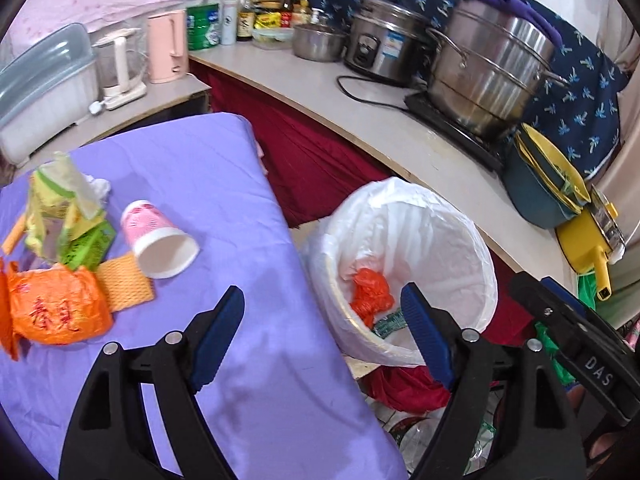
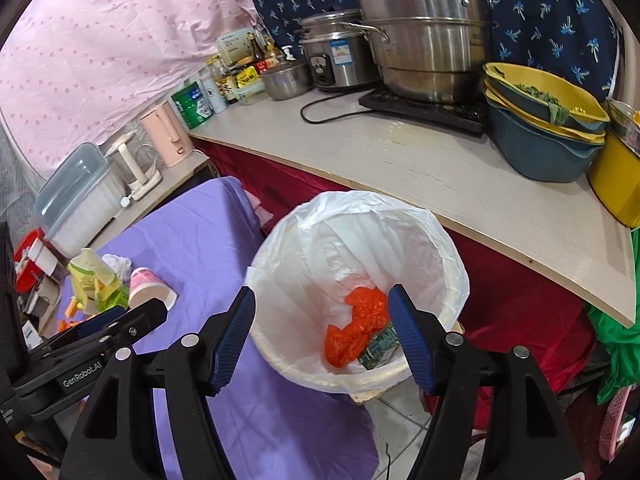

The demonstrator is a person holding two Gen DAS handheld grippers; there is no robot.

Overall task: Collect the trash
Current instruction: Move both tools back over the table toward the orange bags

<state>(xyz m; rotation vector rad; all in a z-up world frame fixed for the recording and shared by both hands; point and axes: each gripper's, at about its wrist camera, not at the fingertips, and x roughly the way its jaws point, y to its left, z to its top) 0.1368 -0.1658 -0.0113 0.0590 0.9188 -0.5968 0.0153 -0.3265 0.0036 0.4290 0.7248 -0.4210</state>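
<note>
A bin with a white liner (image 1: 424,216) (image 2: 400,232) stands beside the purple-covered table (image 1: 224,184) (image 2: 200,240). It holds a crumpled orange bag (image 1: 370,290) (image 2: 356,328) and a green wrapper (image 2: 378,348). On the table lie an orange bag (image 1: 56,308), a pink paper cup on its side (image 1: 160,240) (image 2: 148,286), yellow-green wrappers (image 1: 60,208), a yellow foam net (image 1: 124,284) and a white tissue (image 1: 98,188). My left gripper (image 1: 324,308) is open and empty, over the table edge and bin. My right gripper (image 2: 322,312) is open and empty above the bin.
A curved counter (image 2: 440,176) behind the bin carries a steel steamer pot (image 1: 492,76), rice cooker (image 1: 380,44), stacked bowls (image 2: 540,128), bottles and a pink kettle (image 1: 168,48). Red cloth (image 1: 320,152) hangs under it. A clear-lidded box (image 1: 44,92) stands far left.
</note>
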